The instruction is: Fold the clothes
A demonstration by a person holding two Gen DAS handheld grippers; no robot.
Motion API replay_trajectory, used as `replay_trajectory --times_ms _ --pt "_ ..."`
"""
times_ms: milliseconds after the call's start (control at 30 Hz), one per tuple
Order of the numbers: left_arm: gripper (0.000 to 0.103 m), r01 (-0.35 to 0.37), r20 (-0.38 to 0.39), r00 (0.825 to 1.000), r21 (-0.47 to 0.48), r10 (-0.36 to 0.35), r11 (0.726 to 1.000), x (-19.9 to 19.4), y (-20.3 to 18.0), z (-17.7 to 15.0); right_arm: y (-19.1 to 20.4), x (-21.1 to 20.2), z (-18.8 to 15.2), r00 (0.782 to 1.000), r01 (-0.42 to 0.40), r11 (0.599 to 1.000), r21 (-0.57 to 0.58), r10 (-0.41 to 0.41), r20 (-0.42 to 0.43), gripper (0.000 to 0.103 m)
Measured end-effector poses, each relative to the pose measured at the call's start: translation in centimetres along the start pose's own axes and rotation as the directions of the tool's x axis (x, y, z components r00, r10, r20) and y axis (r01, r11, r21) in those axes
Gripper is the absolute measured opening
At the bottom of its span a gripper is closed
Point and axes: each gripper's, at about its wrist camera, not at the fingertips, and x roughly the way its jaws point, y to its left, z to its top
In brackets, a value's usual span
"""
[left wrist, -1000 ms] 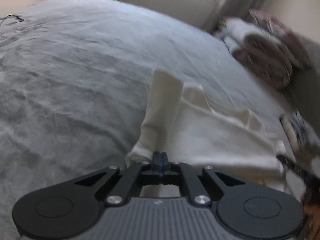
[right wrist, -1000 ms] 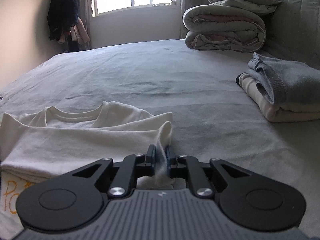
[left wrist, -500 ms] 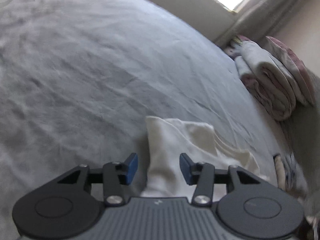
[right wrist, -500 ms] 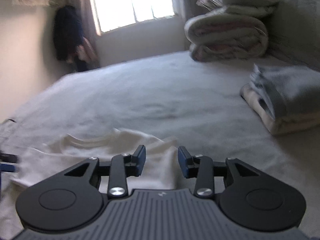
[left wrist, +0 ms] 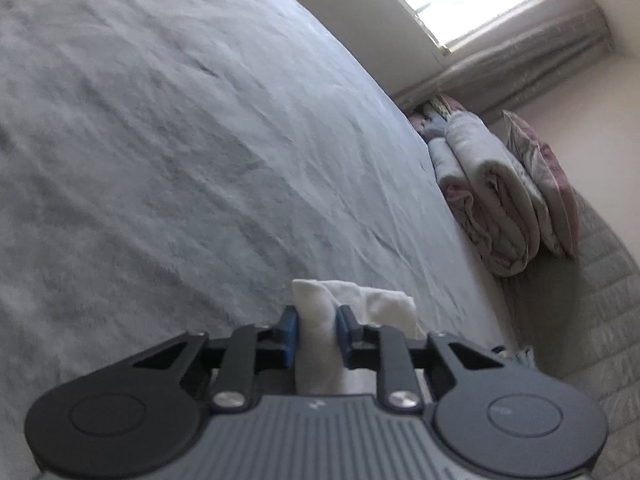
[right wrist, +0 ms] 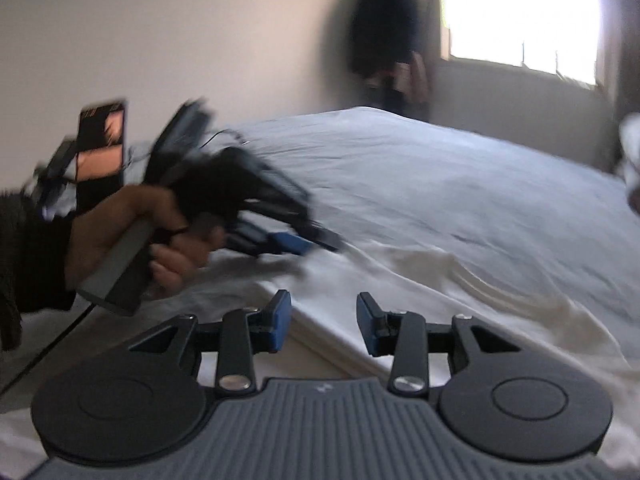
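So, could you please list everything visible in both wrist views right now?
T-shirt: one, cream-white, lying on the bed; a fold of it stands between the left gripper's fingers.
Bed sheet: one, grey, covering the bed.
Rolled duvets: a stack, pale pink-grey, at the headboard.
Pillow: one, pinkish, against the duvets.
Window: one, bright, far wall.
Dark clothes: a bunch, hanging beside the window.
Left gripper: black, blue pads, jaws closing around the fold.
Right gripper: black, blue pads, open over the T-shirt.
Left hand: gripping its handle.
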Motion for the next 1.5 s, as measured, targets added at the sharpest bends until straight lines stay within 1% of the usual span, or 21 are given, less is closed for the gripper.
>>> replay_trajectory --times_ms 67,167,200,233,300,333,433,467,533,633,733,800,867,1000,1067,1133,1167,1233,1333,1400,1500 --pt "0.013 0.002 -0.011 1.0 0.029 -0.001 1.0 0.3 -0.3 0.2 1.2 1.9 0.4 0.999 -0.023 0.998 -0.066 0.021 -0.029 0.041" --pt "0.01 0.008 -0.007 1.0 0.065 -0.007 0.998 0.3 -0.7 0.3 3.2 4.3 0.4 0.998 0.013 0.984 -0.178 -0.023 -0.054 0.04" --pt "0.009 0.01 -0.006 1.0 0.078 -0.009 0.997 0.3 -0.9 0.4 3.5 5.0 0.4 0.997 0.033 0.979 -0.2 -0.045 -0.054 0.026" --pt "0.008 0.012 -0.005 1.0 0.09 -0.011 0.996 0.3 -1.0 0.5 3.5 5.3 0.3 0.997 0.041 0.977 -0.207 -0.052 -0.048 0.008" --pt "0.008 0.029 0.014 0.999 0.095 -0.03 0.995 0.0 -1.1 0.5 3.5 5.1 0.1 0.999 0.031 0.979 -0.203 -0.037 -0.026 0.007" --pt "0.008 0.032 0.025 0.999 0.097 -0.035 0.995 0.0 -1.1 0.5 3.5 4.8 -0.1 1.0 0.022 0.978 -0.209 -0.026 -0.014 0.007" --pt "0.008 -0.054 0.029 0.998 0.165 0.05 0.985 1.3 -1.4 0.2 3.3 5.0 -0.8 0.998 -0.022 0.975 -0.22 0.009 -0.061 0.008" --pt "0.008 -0.061 0.034 0.998 0.184 0.055 0.981 1.8 -1.4 -0.1 3.4 5.2 -0.8 0.997 -0.021 0.974 -0.227 0.004 -0.076 0.009" --pt "0.009 -0.064 0.052 0.997 0.187 0.055 0.98 1.6 -1.5 -0.3 3.6 5.3 -0.6 0.996 -0.017 0.972 -0.235 -0.004 -0.088 0.015" --pt "0.014 -0.08 0.089 0.994 0.191 0.063 0.978 -0.1 -1.7 -0.4 3.2 4.4 0.1 0.997 -0.025 0.981 -0.191 0.009 -0.081 0.019" --pt "0.014 -0.091 0.145 0.988 0.237 0.057 0.967 -2.3 -2.5 -0.7 1.4 2.5 0.3 0.998 -0.035 0.996 -0.086 0.031 -0.05 0.029" --pt "0.014 -0.072 0.154 0.988 0.287 0.028 0.955 -3.3 -3.2 -1.1 -0.4 1.1 0.1 1.0 -0.007 1.0 -0.015 0.007 -0.027 0.029" --pt "0.014 -0.038 0.142 0.99 0.352 -0.014 0.935 -3.8 -4.0 -1.3 -2.5 0.1 -0.1 0.999 0.038 0.998 0.04 -0.037 -0.021 0.029" --pt "0.014 0.009 0.059 0.997 0.462 -0.04 0.887 -3.2 -5.2 -2.6 -7.3 -1.9 -1.3 0.983 0.179 0.978 0.105 -0.174 -0.049 0.029" --pt "0.014 0.026 0.0 1.0 0.505 -0.03 0.863 -2.6 -5.5 -3.3 -9.8 -3.0 -2.2 0.967 0.25 0.958 0.137 -0.243 -0.072 0.029" --pt "0.014 0.03 -0.048 0.999 0.54 -0.005 0.841 -2.2 -5.2 -4.0 -12.5 -4.2 -3.6 0.943 0.33 0.926 0.182 -0.315 -0.108 0.029" --pt "0.014 0.016 -0.044 0.999 0.556 0.01 0.831 -2.3 -4.9 -4.3 -13.9 -4.7 -4.3 0.928 0.369 0.907 0.203 -0.348 -0.129 0.029" --pt "0.004 -0.011 -0.034 0.999 0.578 0.038 0.816 -2.5 -4.4 -4.9 -16.1 -5.5 -6.2 0.899 0.431 0.87 0.238 -0.392 -0.195 0.028" --pt "0.005 -0.034 -0.021 0.998 0.519 0.052 0.854 -3.5 -4.7 -4.6 -17.2 -7.7 -7.6 0.892 0.451 0.835 0.315 -0.411 -0.188 0.027" --pt "0.012 -0.041 -0.011 0.998 0.542 0.056 0.84 -4.1 -5.8 -5.2 -17.0 -8.7 -7.3 0.895 0.446 0.824 0.349 -0.407 -0.182 0.033" --pt "0.02 -0.055 -0.017 0.997 0.58 0.08 0.813 -4.5 -6.8 -6.6 -15.8 -9.4 -6.6 0.905 0.424 0.841 0.334 -0.388 -0.172 0.033"
